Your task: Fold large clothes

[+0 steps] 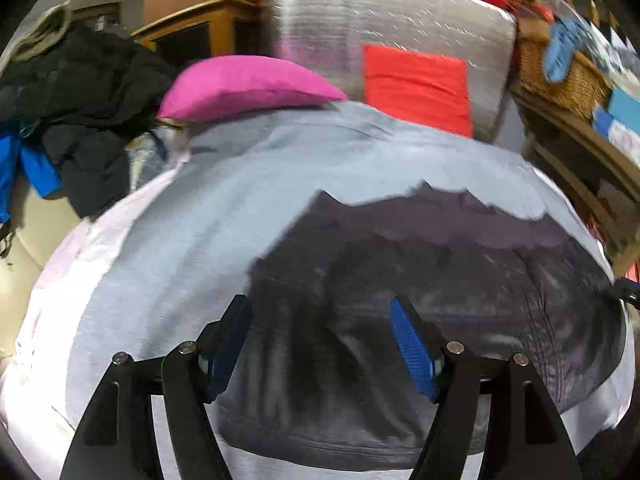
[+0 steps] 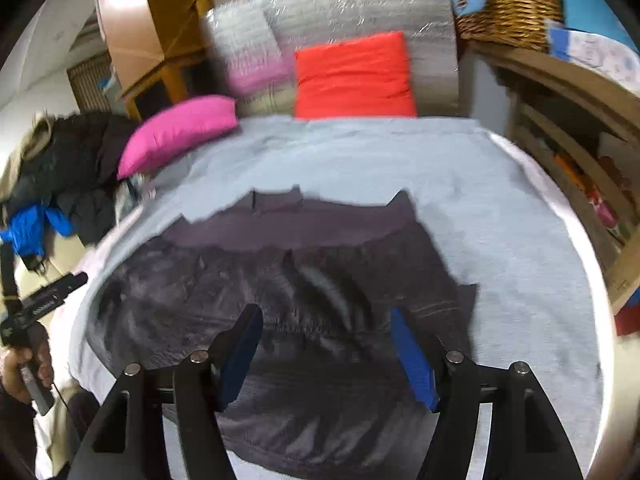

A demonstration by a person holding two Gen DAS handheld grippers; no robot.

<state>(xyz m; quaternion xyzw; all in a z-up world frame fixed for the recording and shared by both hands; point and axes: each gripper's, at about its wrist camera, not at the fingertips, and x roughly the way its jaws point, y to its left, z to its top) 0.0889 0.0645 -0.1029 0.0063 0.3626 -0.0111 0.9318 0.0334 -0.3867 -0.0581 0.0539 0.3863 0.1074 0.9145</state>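
Observation:
A dark grey garment [image 1: 420,288] lies spread and folded on the pale grey bed cover [image 1: 208,216]. My left gripper [image 1: 320,306] hovers over its left part, jaws wide apart, blue pads [image 1: 408,344] bare, no cloth pinched. In the right wrist view the same garment [image 2: 280,280] fills the middle of the cover [image 2: 500,216]. My right gripper [image 2: 325,316] stands open above its near part, nothing between its fingers. At the left edge of that view a hand holds the left gripper's handle [image 2: 38,308].
A pink pillow [image 1: 244,84] and a red pillow [image 1: 416,84] lie at the head of the bed against a silver padded headboard [image 1: 360,16]. Dark coats [image 1: 80,92] pile at the left. A wicker basket [image 2: 508,4] and wooden shelves [image 2: 580,152] stand right.

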